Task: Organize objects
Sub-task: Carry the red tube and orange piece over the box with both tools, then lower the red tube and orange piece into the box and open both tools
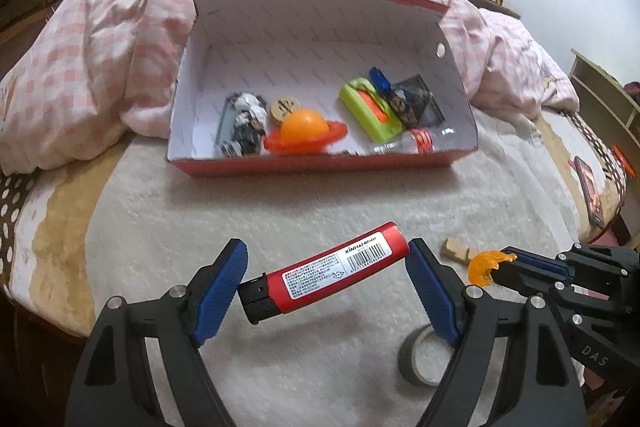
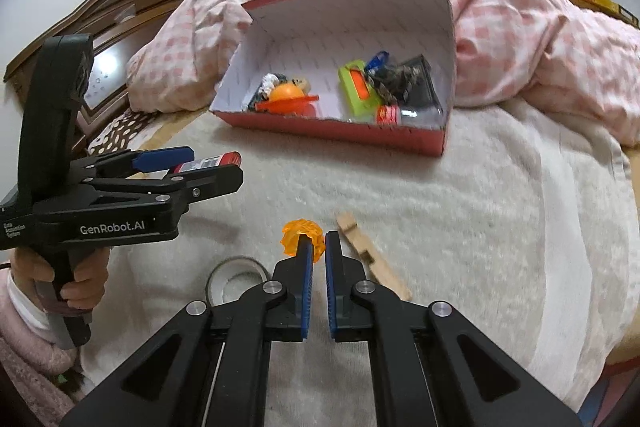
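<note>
A bed [image 1: 280,219] covered in a white fleecy blanket is carrying everything, with a pink checked quilt [image 1: 100,39] lying bunched along its far side. In front of the quilt a red cardboard box [image 1: 320,167] is sitting with its white inside facing the cameras; an orange ball [image 1: 298,129] on an orange ring, a green case [image 1: 370,113], a small bottle with a red label [image 1: 420,141] and some dark figurines are lying in it.

The left tool [image 1: 326,269] is standing wide apart and gripping a red lighter [image 1: 340,267] end to end: one blue pad is pressing on the black cap, the other on the red base, and the lighter is hanging tilted above the blanket, well short of the box. In the right wrist view a hand [image 2: 78,279] is holding this tool's handle.

The right tool [image 2: 316,247] is closed almost completely, its blue fingertips [image 2: 306,251] pinching a small translucent orange piece [image 2: 298,235] that is sticking out past the tips, above the blanket.

A wooden clothes peg [image 2: 372,255] is lying on the blanket just beside the right tool, and a roll of grey tape [image 2: 236,277] is lying flat near both tools.
</note>
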